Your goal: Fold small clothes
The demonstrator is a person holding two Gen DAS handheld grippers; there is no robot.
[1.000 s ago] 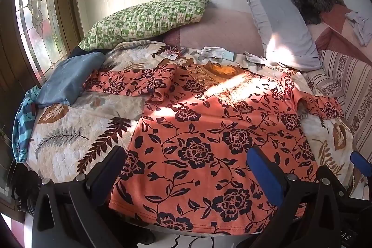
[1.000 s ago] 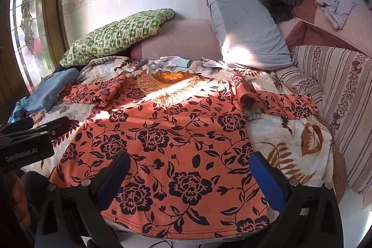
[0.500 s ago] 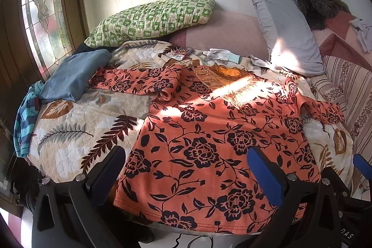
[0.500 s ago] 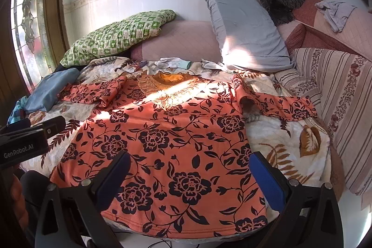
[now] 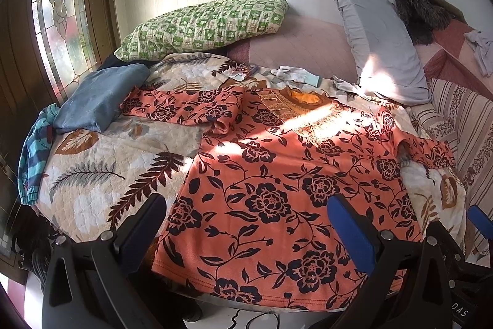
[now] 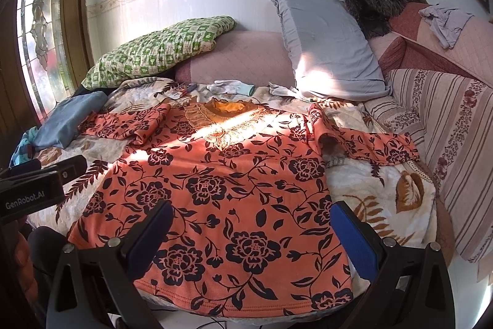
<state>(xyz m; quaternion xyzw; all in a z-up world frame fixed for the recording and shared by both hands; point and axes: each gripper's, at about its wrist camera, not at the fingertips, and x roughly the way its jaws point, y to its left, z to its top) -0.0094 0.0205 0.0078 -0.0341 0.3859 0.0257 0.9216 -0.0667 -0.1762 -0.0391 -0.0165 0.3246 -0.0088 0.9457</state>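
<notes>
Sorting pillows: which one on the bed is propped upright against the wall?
The grey pillow, standing against the wall at right; the green checked pillow lies flat.

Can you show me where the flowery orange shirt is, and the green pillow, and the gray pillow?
flowery orange shirt (image 5: pixel 277 190), left wrist view, middle of its front.
green pillow (image 5: pixel 209 20), left wrist view, middle of its checked cover.
gray pillow (image 6: pixel 326 51), right wrist view, middle of its face.

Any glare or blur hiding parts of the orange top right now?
Left wrist view: a sunlight band washes out the orange top below its neckline and the grey pillow; otherwise sharp. Right wrist view: same band across the chest; fisheye bends the edges, hem clear.
</notes>
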